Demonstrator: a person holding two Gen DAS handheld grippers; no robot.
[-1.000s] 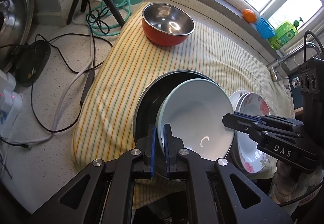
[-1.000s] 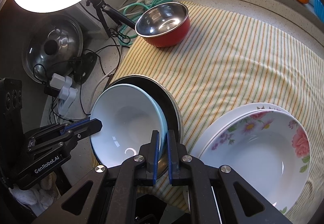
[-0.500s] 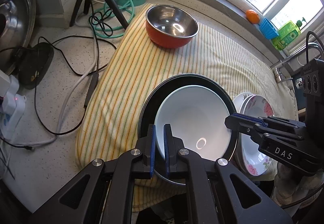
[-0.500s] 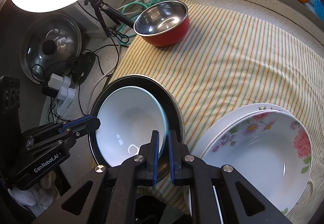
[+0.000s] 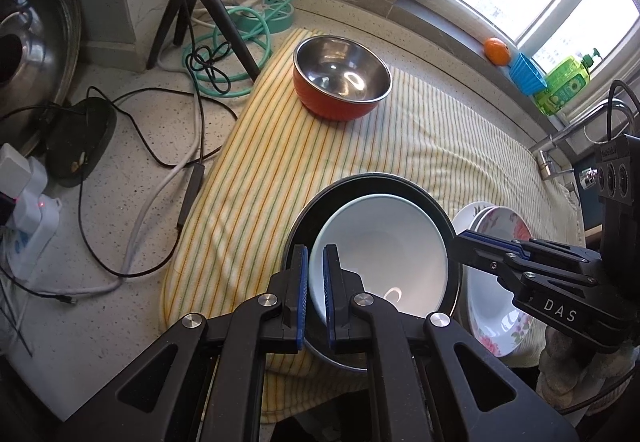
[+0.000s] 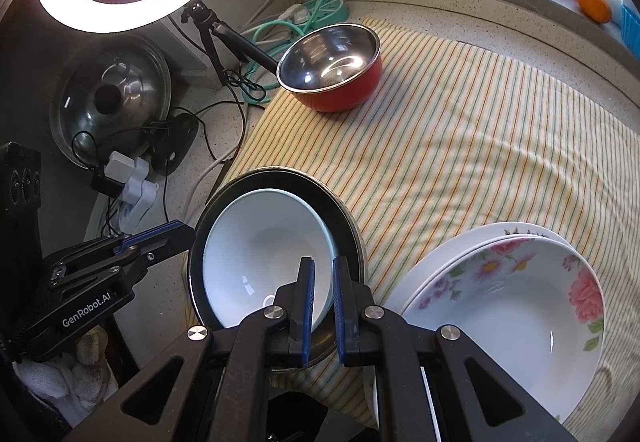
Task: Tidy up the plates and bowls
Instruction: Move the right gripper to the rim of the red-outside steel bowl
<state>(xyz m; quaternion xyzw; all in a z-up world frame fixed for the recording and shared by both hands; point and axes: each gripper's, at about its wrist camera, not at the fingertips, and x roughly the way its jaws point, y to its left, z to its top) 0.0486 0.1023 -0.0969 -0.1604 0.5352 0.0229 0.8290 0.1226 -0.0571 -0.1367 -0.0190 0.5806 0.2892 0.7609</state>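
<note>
Left gripper (image 5: 316, 296): clamped on the white bowl's left rim.
White bowl (image 5: 380, 254): seated inside the dark pan (image 5: 420, 198), on the striped cloth (image 5: 420, 138) over the table (image 5: 100, 322).
Right gripper (image 6: 322, 304): closed narrow over the bowl's right rim.
Red bowl (image 5: 340, 82): left at the cloth's far edge.
Floral plates (image 6: 512, 306): stacked just right of the pan.
</note>
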